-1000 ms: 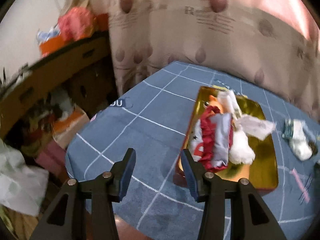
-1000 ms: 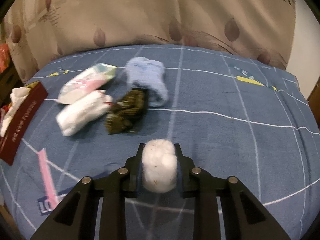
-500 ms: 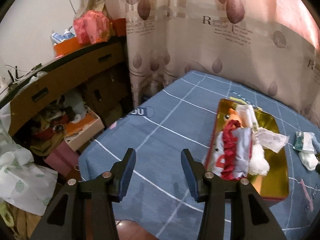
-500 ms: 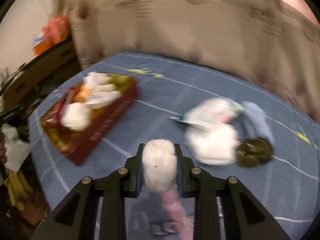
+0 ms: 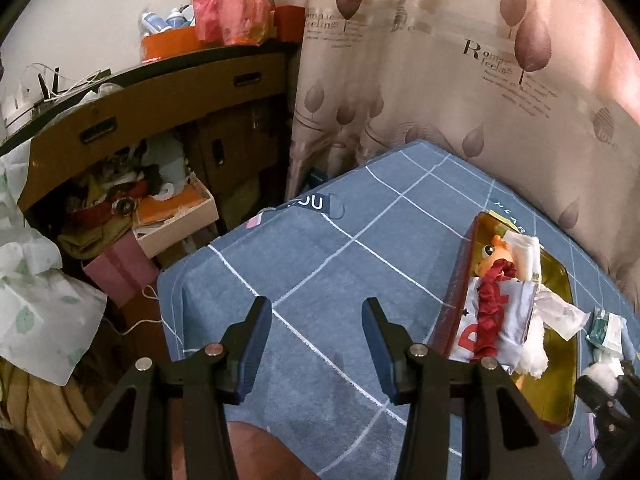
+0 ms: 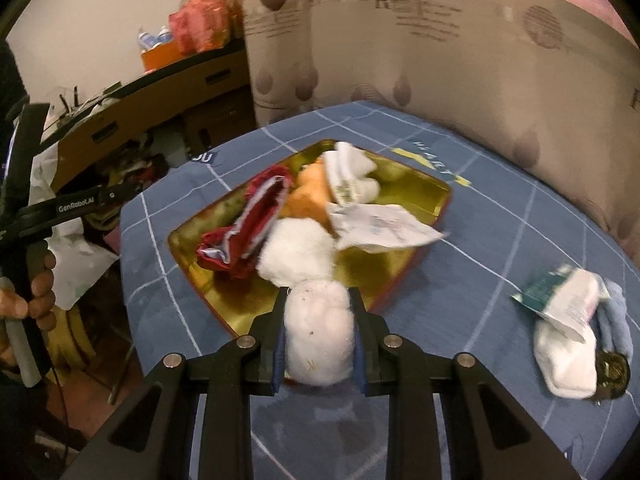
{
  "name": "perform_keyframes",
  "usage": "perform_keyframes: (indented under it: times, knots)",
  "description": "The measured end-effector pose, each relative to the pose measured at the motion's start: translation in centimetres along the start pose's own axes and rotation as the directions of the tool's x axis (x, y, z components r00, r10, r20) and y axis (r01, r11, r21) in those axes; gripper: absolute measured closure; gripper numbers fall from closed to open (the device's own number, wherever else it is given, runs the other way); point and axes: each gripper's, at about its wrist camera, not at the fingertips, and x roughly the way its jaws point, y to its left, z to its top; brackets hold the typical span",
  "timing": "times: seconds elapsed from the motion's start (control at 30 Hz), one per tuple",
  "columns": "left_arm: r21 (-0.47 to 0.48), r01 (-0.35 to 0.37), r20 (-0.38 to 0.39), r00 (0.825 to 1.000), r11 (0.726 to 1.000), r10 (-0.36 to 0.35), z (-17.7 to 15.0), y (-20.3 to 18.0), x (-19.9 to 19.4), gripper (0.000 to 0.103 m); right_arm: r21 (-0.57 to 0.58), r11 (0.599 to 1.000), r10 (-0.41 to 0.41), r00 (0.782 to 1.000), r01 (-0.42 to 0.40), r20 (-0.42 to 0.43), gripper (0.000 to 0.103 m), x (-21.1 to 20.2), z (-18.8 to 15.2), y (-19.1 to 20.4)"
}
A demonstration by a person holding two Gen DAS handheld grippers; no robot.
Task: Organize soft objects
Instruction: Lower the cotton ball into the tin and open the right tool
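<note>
My right gripper (image 6: 318, 336) is shut on a white fluffy ball (image 6: 318, 332) and holds it just in front of the near corner of a gold tin tray (image 6: 420, 190). The tray holds a red and white cloth (image 6: 248, 216), an orange plush toy (image 6: 308, 192), white socks (image 6: 352, 176), a white fluffy piece (image 6: 296, 254) and a crumpled packet (image 6: 380, 228). My left gripper (image 5: 316, 322) is open and empty above the blue cloth, left of the tray (image 5: 558, 364). The right gripper with the ball (image 5: 600, 374) shows at that view's right edge.
A white sock (image 6: 564, 364), a blue sock (image 6: 618, 320), a dark green bundle (image 6: 612, 370) and a tissue pack (image 6: 560, 292) lie on the blue tablecloth (image 6: 500, 208) right of the tray. A cluttered wooden shelf (image 5: 140, 120) and curtain (image 5: 440, 80) border the table.
My right gripper has swung left with the white ball from the sock pile to the tray's near corner. My left gripper has pulled back and left, away from the tray, still open.
</note>
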Motion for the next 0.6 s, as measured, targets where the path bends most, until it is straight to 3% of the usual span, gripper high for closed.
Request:
perform_keyframes:
  times: [0.5, 0.6]
  knots:
    - [0.054, 0.001, 0.002, 1.000, 0.999, -0.002, -0.3, -1.2, 0.0, 0.055, 0.006, 1.000, 0.021, 0.999, -0.021, -0.045, 0.076, 2.7, 0.2, 0.5]
    - [0.054, 0.002, 0.002, 1.000, 0.999, -0.002, -0.3, -1.2, -0.1, 0.055, 0.011, 1.000, 0.026, 0.999, -0.026, -0.045, 0.069, 2.7, 0.2, 0.5]
